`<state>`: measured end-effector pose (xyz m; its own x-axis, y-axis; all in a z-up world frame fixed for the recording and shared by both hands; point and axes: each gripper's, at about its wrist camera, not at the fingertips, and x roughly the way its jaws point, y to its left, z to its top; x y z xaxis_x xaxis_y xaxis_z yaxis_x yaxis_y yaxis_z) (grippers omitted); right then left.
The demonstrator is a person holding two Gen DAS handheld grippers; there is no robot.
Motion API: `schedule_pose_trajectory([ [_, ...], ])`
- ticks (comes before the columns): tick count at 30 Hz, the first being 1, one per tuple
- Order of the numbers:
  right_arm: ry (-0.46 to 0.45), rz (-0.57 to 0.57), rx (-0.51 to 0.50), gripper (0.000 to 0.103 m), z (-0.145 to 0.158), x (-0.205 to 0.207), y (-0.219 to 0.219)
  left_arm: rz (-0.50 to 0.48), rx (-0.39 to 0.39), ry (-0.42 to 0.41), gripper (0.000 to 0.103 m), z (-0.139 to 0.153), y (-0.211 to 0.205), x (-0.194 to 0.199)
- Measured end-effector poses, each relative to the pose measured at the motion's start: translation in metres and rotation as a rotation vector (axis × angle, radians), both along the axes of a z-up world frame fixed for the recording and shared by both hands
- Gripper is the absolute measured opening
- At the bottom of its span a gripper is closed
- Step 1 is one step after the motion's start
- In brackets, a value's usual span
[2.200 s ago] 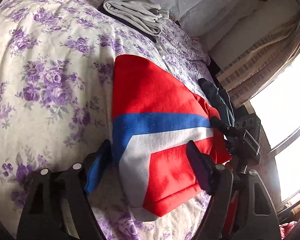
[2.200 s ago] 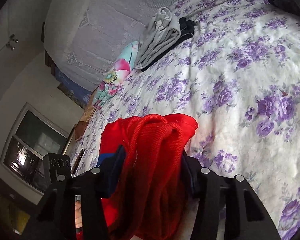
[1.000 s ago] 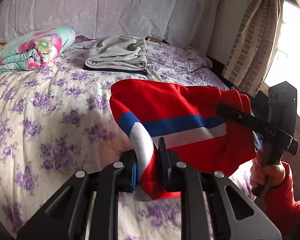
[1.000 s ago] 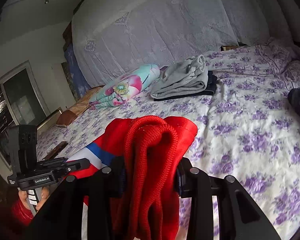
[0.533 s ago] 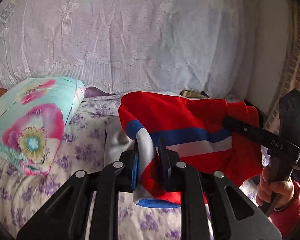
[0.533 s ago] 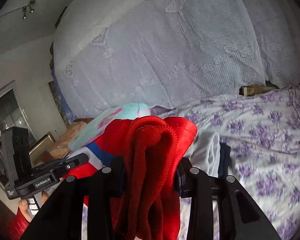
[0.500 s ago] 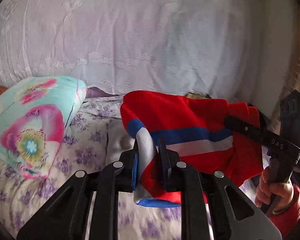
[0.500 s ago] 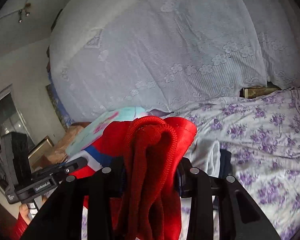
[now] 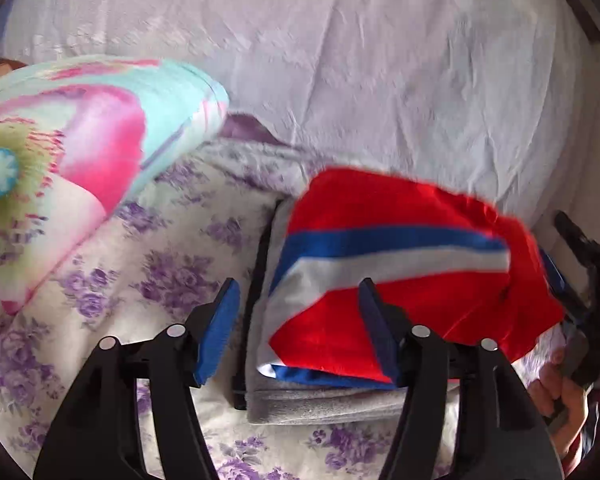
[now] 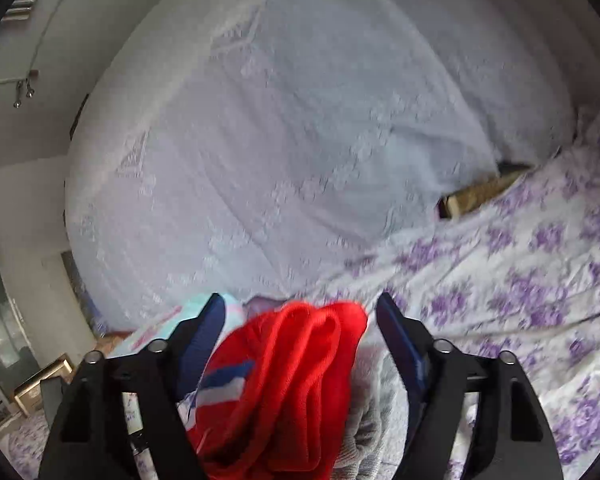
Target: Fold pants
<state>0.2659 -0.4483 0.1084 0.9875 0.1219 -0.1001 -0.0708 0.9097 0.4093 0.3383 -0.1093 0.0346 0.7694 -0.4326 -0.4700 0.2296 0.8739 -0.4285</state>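
Note:
The folded red pants [image 9: 400, 276] with a blue and a white stripe lie on top of a folded grey garment [image 9: 332, 400] on the bed. My left gripper [image 9: 296, 324] is open, its fingers either side of the pants' near left corner, not gripping. In the right wrist view the red ribbed waistband end of the pants [image 10: 288, 384] sits between the spread fingers of my right gripper [image 10: 300, 320], which is open. The right gripper also shows at the right edge of the left wrist view [image 9: 580, 280].
A turquoise and pink floral pillow [image 9: 72, 152] lies to the left of the stack. A white lace-covered headboard [image 10: 300, 140] rises right behind it. The purple-flowered bedspread [image 10: 520, 280] spreads to the right. A dark garment edge [image 9: 256, 300] lies under the grey one.
Both grippers carried the pants to the stack by the headboard, set them on the grey garment and opened, letting the pants go.

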Motion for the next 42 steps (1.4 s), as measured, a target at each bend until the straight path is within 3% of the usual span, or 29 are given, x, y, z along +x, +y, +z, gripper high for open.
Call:
schedule_pose_trajectory([
  [2,0.039,-0.077,-0.076,0.100,0.005,0.002,0.004,0.015,-0.004,-0.009,0.083,0.001,0.001,-0.001],
  [4,0.225,-0.134,-0.172,0.100,-0.011,0.026,0.009,0.022,0.047,0.017,0.085,-0.005,-0.005,0.003],
  [5,0.289,-0.137,-0.170,0.100,-0.026,0.036,0.005,0.012,0.090,0.043,0.085,-0.012,-0.011,0.006],
  [8,0.288,-0.083,0.047,0.100,-0.046,0.036,-0.018,0.004,0.150,0.041,0.088,-0.020,-0.022,0.002],
  [9,0.278,-0.087,0.050,0.100,-0.042,0.029,-0.018,0.019,0.174,0.018,0.089,-0.016,-0.023,-0.003],
  [12,0.123,-0.179,-0.076,0.100,-0.023,0.005,-0.004,0.022,0.208,-0.043,0.093,-0.007,-0.025,-0.015],
  [13,0.137,-0.194,-0.129,0.100,-0.023,0.005,0.004,0.031,0.216,-0.054,0.096,-0.006,-0.026,-0.019],
  [15,0.304,-0.183,-0.215,0.100,-0.037,0.029,0.012,0.036,0.247,-0.067,0.097,-0.005,-0.029,-0.032],
  [16,0.312,-0.165,-0.176,0.099,-0.045,0.027,0.007,0.041,0.271,-0.070,0.097,-0.006,-0.031,-0.040],
  [18,0.264,-0.257,-0.052,0.099,-0.046,-0.005,-0.003,0.058,0.315,-0.089,0.097,-0.006,-0.032,-0.061],
  [20,0.189,-0.282,-0.034,0.099,-0.029,-0.042,0.001,0.075,0.349,-0.117,0.098,-0.005,-0.029,-0.087],
  [24,0.119,-0.331,-0.186,0.099,-0.030,-0.111,0.034,0.097,0.366,-0.132,0.098,-0.001,-0.020,-0.139],
  [29,0.206,-0.283,-0.415,0.099,-0.056,-0.173,0.095,0.111,0.331,-0.119,0.098,0.005,-0.006,-0.200],
  [32,0.171,-0.319,-0.523,0.099,-0.047,-0.219,0.129,0.128,0.335,-0.159,0.098,0.015,-0.001,-0.231],
  [36,0.133,-0.330,-0.529,0.099,-0.048,-0.246,0.140,0.106,0.349,-0.176,0.098,0.019,0.000,-0.250],
  [42,0.228,-0.283,-0.453,0.099,-0.052,-0.232,0.126,0.073,0.406,-0.145,0.098,0.011,-0.006,-0.241],
])
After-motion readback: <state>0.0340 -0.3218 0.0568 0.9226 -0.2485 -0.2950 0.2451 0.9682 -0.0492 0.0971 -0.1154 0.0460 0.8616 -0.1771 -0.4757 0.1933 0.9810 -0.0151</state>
